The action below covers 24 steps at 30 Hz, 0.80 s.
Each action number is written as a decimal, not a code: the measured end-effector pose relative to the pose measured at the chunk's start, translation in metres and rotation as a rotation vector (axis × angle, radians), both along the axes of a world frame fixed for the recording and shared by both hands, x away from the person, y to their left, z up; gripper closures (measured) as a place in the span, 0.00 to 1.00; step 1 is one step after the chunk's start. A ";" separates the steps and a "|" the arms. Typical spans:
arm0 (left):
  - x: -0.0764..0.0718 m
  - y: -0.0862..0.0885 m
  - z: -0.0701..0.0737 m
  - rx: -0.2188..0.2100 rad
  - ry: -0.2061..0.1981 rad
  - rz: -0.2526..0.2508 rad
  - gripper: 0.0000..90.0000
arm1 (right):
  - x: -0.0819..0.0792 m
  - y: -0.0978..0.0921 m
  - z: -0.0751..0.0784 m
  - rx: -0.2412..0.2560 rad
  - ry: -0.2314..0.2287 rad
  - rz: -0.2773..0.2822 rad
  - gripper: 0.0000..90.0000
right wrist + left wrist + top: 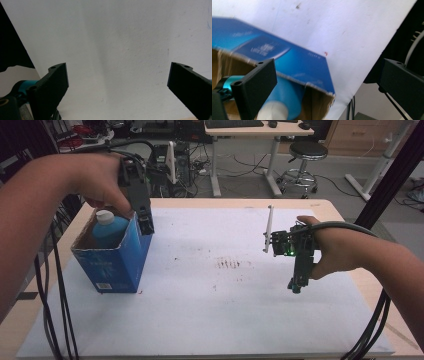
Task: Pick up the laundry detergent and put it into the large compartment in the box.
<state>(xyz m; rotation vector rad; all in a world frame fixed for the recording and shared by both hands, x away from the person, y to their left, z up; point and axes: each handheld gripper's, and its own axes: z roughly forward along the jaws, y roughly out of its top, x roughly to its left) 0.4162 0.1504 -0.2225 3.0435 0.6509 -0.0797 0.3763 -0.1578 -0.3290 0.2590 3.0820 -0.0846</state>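
Blue carton point(116, 262) with pale lettering and a brown cardboard inside; blue bottle point(109, 231) with white cap point(104, 216). Black left hand-held gripper point(145, 224); black right hand-held gripper point(296, 286) with a green light. White surface point(210, 315), small reddish-brown smudges point(229, 264).

Table point(210, 320) seen from above, front edge at frame bottom, room behind at top. Left gripper view held close over blue box point(294, 60), shared with high view's left point(112, 265). Right gripper view aimed closely at white sheet point(120, 45).
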 end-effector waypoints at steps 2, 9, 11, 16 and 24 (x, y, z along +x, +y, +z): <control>0.001 -0.007 -0.003 0.001 -0.006 -0.038 0.02 | 0.001 0.000 0.001 0.003 -0.001 0.003 0.03; 0.010 -0.026 -0.013 -0.005 -0.011 -0.113 0.02 | 0.004 0.000 0.003 0.005 0.001 -0.008 0.03; 0.014 -0.030 -0.016 -0.016 -0.005 -0.123 0.02 | 0.005 0.000 0.003 0.006 0.001 -0.004 0.03; 0.025 -0.037 -0.023 -0.024 0.007 -0.143 0.02 | 0.007 -0.002 0.003 0.007 0.006 -0.017 0.03; 0.032 -0.040 -0.028 -0.040 0.005 -0.159 0.02 | 0.010 -0.002 0.002 -0.005 0.012 -0.021 0.03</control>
